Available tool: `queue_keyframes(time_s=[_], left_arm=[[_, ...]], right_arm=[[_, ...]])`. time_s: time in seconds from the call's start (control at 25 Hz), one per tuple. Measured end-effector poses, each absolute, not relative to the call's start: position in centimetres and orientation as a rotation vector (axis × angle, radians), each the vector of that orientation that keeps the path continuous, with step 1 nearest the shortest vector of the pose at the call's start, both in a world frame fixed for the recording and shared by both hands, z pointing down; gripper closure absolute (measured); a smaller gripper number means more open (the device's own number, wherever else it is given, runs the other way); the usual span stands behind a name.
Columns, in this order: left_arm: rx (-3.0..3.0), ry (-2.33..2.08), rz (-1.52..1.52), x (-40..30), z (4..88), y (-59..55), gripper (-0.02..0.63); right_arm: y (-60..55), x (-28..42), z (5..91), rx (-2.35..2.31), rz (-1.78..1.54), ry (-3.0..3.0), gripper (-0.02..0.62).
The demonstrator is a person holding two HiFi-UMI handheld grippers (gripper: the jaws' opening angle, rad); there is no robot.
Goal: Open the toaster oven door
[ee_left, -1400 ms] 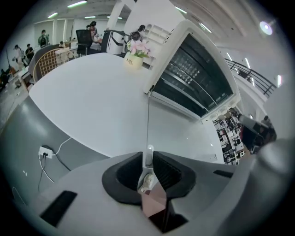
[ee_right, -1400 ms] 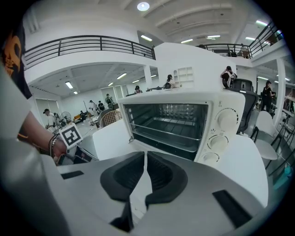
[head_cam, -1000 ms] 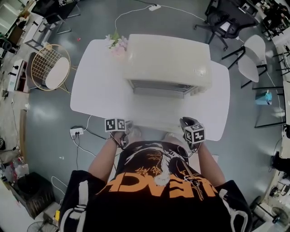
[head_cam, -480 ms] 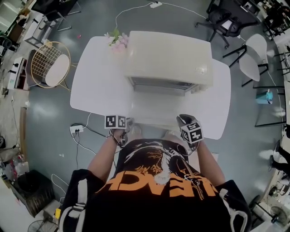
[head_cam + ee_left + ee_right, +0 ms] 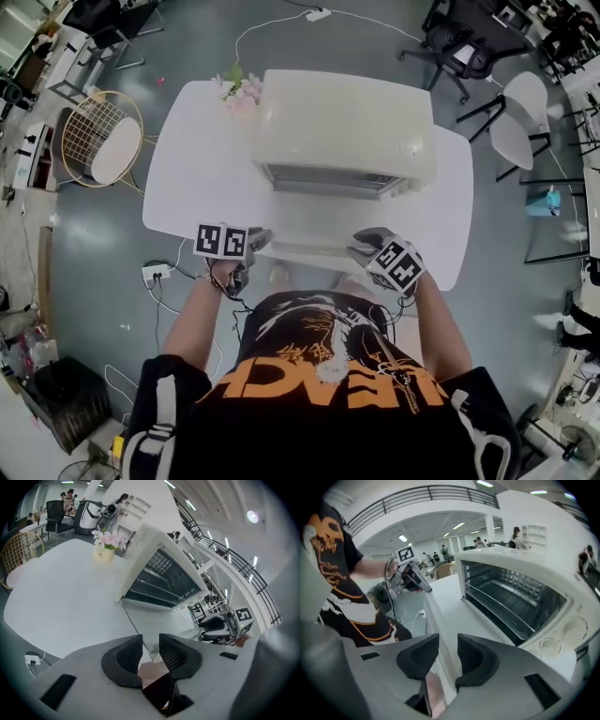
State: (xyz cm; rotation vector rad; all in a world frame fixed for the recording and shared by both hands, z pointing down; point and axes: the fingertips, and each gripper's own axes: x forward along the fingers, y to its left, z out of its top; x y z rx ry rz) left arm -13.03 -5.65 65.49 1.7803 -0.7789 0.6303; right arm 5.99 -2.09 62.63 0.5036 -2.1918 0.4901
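1. At the left, your left gripper (image 5: 260, 239) hovers over the near left corner of the door, just off the counter (image 5: 192, 183). Its fingers (image 5: 126, 651) have just been opening and now stand well apart. Only the corner of the door's front edge shows through the gap, and the pads press on nothing.
2. In the middle, the toaster oven (image 5: 345, 127) sits toward the far side of the counter, with a small pot of flowers (image 5: 238, 90) just beside its left rear corner. Its door (image 5: 319, 225) is swung fully down and lies about level in front of the cavity, reaching toward you. The racks inside (image 5: 511, 597) are in plain view from the right gripper view.
3. At the right, your right gripper (image 5: 360, 246) hangs over the near right end of the door. Its fingers (image 5: 471, 656) have also just been opening and are spread wide. The door's front edge runs below the gap between them, but neither pad touches it, so this gripper holds nothing either.
4. As I judge it, the task itself is done, because the door is down as far as it looks able to go and both grippers are free of it. All that is left for you is to draw both grippers clear toward yourself without knocking the front edge, since a bump there could tip the door back up
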Motion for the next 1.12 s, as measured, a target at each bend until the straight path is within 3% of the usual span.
queue_keyframes(time_s=[0.28,0.4,0.64,0.88,1.12], left_arm=[[1.880,-0.802,0.684,-12.8,63.5,-7.7,0.492],[1.994,-0.922,0.764,-13.3,61.5,-9.0,0.570],[2.536,-1.199,0.973,-10.8,54.6,-11.2,0.546],[2.630,-1.219,0.688,-6.1,51.2,-12.0,0.562],[2.599,-1.257,0.632,-6.2,51.3,-11.9,0.568]], right_arm=[[-3.2,6.3,63.2,0.419,0.126,-2.050,0.495],[-4.5,6.3,62.1,0.447,0.022,-2.041,0.517],[-9.2,6.7,59.4,0.538,-0.134,-2.013,0.534],[-12.8,6.9,58.3,0.577,-0.270,-1.973,0.525],[-13.1,7.0,57.9,0.579,-0.334,-1.977,0.525]])
